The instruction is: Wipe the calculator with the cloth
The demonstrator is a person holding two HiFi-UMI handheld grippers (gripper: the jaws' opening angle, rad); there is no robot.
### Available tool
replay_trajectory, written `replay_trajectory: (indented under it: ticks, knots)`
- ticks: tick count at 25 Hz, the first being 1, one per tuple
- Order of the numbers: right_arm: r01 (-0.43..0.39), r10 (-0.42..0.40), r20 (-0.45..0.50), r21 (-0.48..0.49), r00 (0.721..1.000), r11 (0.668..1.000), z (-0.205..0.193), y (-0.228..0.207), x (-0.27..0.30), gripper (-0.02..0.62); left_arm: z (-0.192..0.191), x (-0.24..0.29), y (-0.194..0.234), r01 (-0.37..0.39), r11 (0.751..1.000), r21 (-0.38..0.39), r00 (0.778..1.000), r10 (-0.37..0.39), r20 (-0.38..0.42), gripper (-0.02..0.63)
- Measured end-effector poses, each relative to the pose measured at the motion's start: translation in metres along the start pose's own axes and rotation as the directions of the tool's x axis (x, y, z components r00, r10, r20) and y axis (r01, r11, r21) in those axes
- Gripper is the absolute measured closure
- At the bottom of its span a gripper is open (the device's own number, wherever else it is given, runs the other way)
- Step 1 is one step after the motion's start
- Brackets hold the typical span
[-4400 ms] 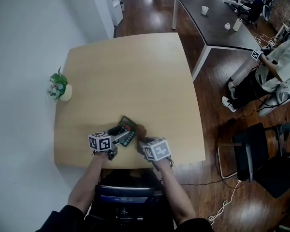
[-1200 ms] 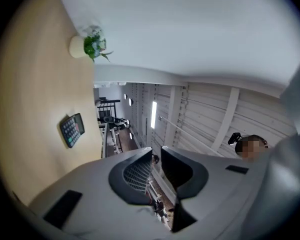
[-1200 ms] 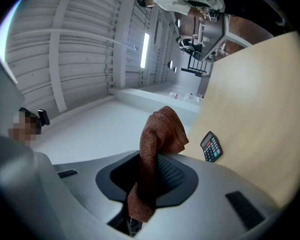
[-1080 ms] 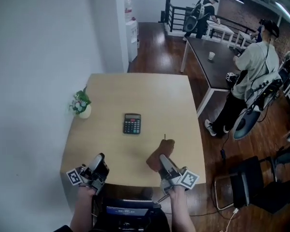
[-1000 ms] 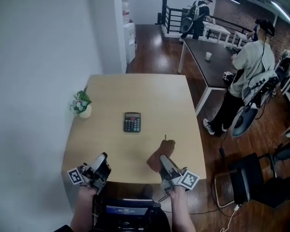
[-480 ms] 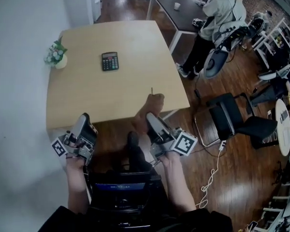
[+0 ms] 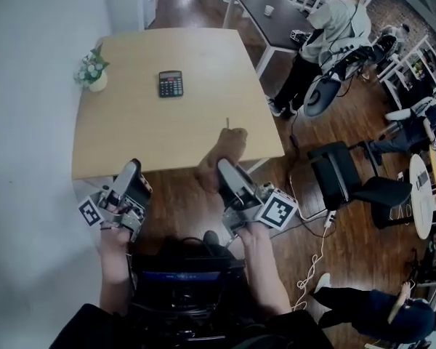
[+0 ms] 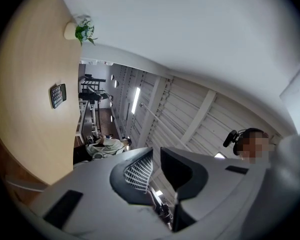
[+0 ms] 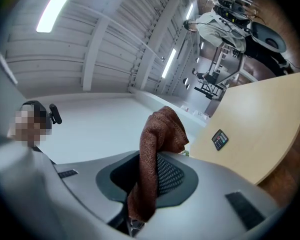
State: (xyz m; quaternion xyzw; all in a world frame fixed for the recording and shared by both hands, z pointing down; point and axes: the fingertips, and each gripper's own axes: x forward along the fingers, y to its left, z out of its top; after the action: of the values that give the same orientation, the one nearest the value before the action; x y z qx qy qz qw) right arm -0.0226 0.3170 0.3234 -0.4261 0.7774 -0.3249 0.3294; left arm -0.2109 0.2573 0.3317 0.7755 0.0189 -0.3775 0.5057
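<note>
Holding the rust-brown knitted cloth (image 9: 157,144) clamped between the jaws of our right gripper (image 7: 225,169), we have it bunched up past the pads, with a loose fold flopping over one side. Our left gripper (image 7: 132,166) has its jaws drawn almost together, with nothing between them. Both grippers hang off the near edge of the pale wooden table (image 7: 167,140), over the floor and tilted upward. The small black calculator (image 7: 171,83) lies flat on the far left part of the table, well apart from both grippers and near the little flowering plant in a white pot (image 7: 93,70).

We judge the main risk to be the calculator skating away. It looks light and lies loose on smooth wood, so a swipe without the left gripper steadying it could push it towards the plant. The floppy fold could also snag on the keys and drag the cloth out of the pads
</note>
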Motion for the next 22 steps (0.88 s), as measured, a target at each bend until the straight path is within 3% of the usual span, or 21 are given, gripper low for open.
replay_trajectory:
  ticks: [9, 22]
  knots:
    - [-0.023, 0.023, -0.008, 0.006, 1.0, 1.0, -0.012, 0.01, -0.014, 0.518, -0.031, 0.007, -0.015, -0.006, 1.0, -0.002, 0.999, 0.006, -0.045, 0.563]
    - [-0.071, 0.07, -0.029, -0.023, 0.997, 0.997, -0.017, 0.032, -0.022, 0.518, -0.048, 0.012, -0.026, -0.014, 1.0, 0.005, 0.998, 0.014, -0.064, 0.563]
